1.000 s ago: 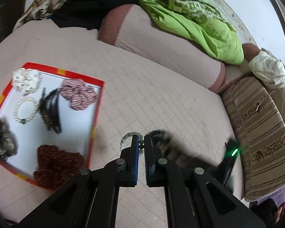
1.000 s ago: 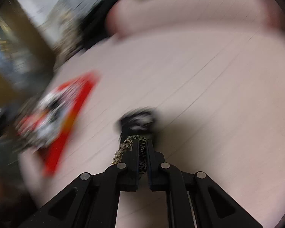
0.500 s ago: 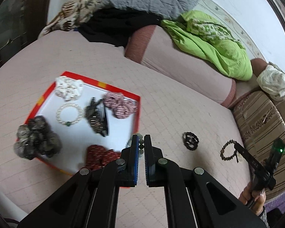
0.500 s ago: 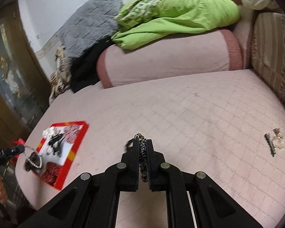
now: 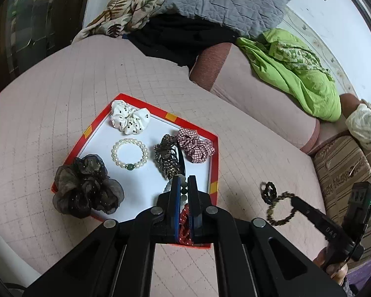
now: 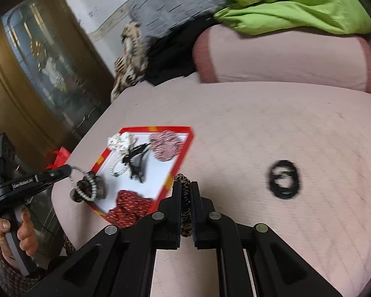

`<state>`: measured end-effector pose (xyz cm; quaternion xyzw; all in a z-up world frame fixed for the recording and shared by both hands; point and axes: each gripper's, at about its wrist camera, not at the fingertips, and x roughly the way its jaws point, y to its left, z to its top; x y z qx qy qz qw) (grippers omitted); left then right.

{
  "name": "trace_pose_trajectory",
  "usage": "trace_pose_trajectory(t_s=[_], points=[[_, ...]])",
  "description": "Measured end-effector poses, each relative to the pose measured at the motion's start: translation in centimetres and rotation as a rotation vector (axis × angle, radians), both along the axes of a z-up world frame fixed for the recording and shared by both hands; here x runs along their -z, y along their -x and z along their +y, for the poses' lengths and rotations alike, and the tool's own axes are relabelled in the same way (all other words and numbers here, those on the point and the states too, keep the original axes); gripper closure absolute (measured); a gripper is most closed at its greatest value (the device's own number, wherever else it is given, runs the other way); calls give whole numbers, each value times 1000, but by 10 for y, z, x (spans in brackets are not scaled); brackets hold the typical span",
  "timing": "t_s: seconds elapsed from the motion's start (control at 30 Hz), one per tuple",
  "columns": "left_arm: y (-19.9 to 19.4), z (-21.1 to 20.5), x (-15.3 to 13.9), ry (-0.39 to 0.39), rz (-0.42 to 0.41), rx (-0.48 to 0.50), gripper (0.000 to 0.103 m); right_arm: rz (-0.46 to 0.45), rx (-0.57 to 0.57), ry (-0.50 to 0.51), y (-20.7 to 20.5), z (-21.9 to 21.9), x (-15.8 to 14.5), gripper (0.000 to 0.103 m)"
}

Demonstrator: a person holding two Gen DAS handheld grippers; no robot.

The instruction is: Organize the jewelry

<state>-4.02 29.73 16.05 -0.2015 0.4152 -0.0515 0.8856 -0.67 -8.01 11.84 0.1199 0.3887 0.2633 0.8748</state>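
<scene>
The left tool (image 5: 183, 185) is clamped on a pale bead bracelet (image 5: 183, 182), held over the near edge of the red tray (image 5: 214, 163). The right tool (image 6: 185, 188) pinches a leopard-print hair tie (image 6: 185, 212) just beside the tray's corner. Only the right view shows the bracelet dangling (blurred there). Beyond, a black hair tie (image 6: 283, 179) lies on the pink bed (image 6: 284, 128). The red scrunchie (image 5: 184, 225) is mostly hidden behind the left tool.

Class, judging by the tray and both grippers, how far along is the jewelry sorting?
Done: scrunchies, a clip and a pearl bracelet lie in the red tray. In hand: left gripper holds a pale bead bracelet, right gripper a leopard-print band. Left: black ring on the bed.
</scene>
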Motion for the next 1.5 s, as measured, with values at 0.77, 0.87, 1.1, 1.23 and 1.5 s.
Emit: trace_pose_trajectory(t_s=[0.77,0.87,1.1,1.23,1.5], points=[[-57,11,90,-213,151,-82,98,151,-125,75,-87,137,67,96],[-58,13,95,-237,154,-105,98,131,-127,122,-88,140,70,95],[-56,14,97,-265,136,-121,98,84,-127,198,-88,145,71,90],[-55,10,93,-289,119,-122,92,60,-125,204,-85,144,66,73],[-41,3,76,-334,68,-149,59,30,-108,208,-72,134,51,65]])
